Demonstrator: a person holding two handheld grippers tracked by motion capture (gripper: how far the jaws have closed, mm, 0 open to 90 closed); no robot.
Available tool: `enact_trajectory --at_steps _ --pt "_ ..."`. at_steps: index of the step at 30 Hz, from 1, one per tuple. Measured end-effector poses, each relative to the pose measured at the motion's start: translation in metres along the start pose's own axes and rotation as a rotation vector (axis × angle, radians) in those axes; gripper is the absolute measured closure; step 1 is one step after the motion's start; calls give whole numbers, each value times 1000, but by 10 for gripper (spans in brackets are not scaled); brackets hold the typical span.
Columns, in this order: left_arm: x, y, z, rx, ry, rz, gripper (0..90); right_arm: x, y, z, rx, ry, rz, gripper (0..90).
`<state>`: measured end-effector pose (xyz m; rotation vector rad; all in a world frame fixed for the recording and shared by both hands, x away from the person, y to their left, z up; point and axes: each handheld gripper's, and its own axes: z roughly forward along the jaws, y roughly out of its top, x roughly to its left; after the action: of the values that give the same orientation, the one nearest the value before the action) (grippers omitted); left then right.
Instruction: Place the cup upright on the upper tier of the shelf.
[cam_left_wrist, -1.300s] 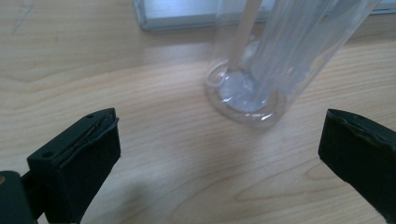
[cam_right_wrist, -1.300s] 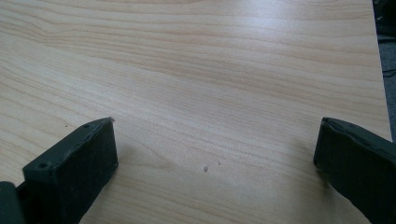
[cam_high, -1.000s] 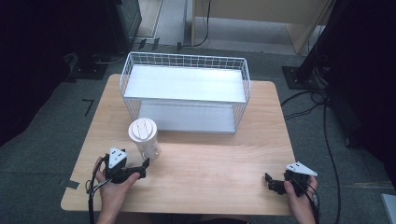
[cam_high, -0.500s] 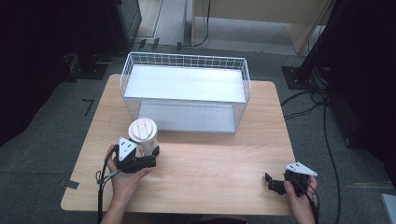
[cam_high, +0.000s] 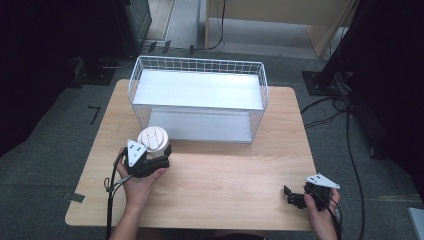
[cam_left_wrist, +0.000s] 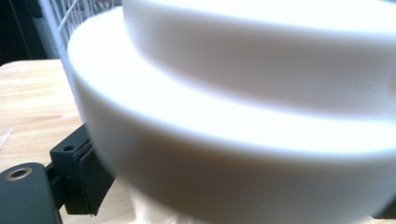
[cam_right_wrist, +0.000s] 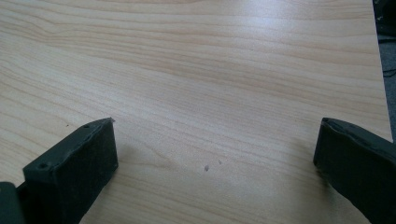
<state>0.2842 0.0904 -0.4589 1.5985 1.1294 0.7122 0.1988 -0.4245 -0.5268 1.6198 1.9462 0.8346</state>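
Observation:
A clear cup with a white lid (cam_high: 151, 137) stands at the table's left, just in front of the wire basket (cam_high: 197, 65). My left gripper (cam_high: 158, 153) reaches it from the near side, jaws on either side of its body and shut on it. In the left gripper view the lid (cam_left_wrist: 243, 107) looms blurred and very close, with one black jaw pad (cam_left_wrist: 91, 177) against the cup's left side. My right gripper (cam_high: 295, 198) rests low near the front right corner, open, with bare wood between its jaws (cam_right_wrist: 215, 154).
The white wire basket with a white floor (cam_high: 200, 90) takes up the back half of the wooden table (cam_high: 225, 175). Cables trail off the table's front edge from both grippers. Dark stands and cables lie on the floor at the right (cam_high: 345, 100).
My left gripper moved forward and right to the cup and closed around it; the cup has shifted slightly toward the basket. The right gripper stayed still.

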Motion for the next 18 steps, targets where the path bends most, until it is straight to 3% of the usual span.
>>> enact_trajectory --at_steps 8,11,18 --pt "-3 8 2 0 -12 23 105 0 0 0 0 0 0 0" --pt "-4 10 1 -2 2 33 107 0 0 0 0 0 0 0" --pt "-8 25 -5 -32 -4 26 108 0 0 0 0 0 0 0"
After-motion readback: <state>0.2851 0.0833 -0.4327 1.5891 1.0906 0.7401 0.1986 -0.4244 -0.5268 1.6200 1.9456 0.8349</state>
